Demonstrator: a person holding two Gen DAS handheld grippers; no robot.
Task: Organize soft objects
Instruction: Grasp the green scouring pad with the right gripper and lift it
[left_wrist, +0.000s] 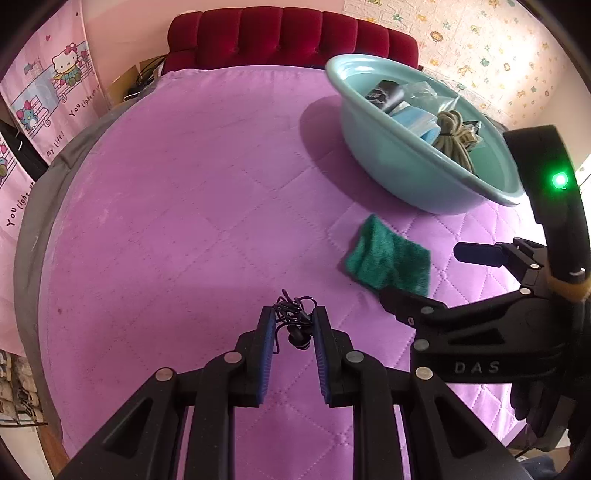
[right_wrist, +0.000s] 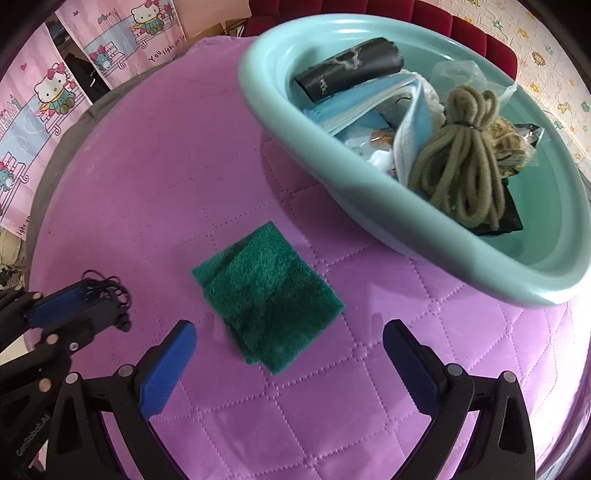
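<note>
A bed covered in a quilted purple blanket fills both views, with a red padded headboard at the far end. The left gripper is clenched on a small tangle of black cord, possibly earphones, though the bundle is too knotted to be sure. The right gripper hangs with its jaws spread wide and nothing in them, just near of a folded green cloth that lies flat on the blanket. To the far right of the cloth sits a pale teal basin already holding a coil of olive rope, a black roll, blue face masks and clear plastic bags.

Risks from here: the cord is pinched only at the fingertips, so a loose loop could slip free or snag on the way to the basin. The cloth is thin and flat, so the right jaws could close on the blanket as well, or lift only the top fold.

Readable writing: "DAS" on the right gripper's body, "GenRobot.AI" on its frame, and "You light up my life!" on the pink cartoon-cat curtain at far left.
</note>
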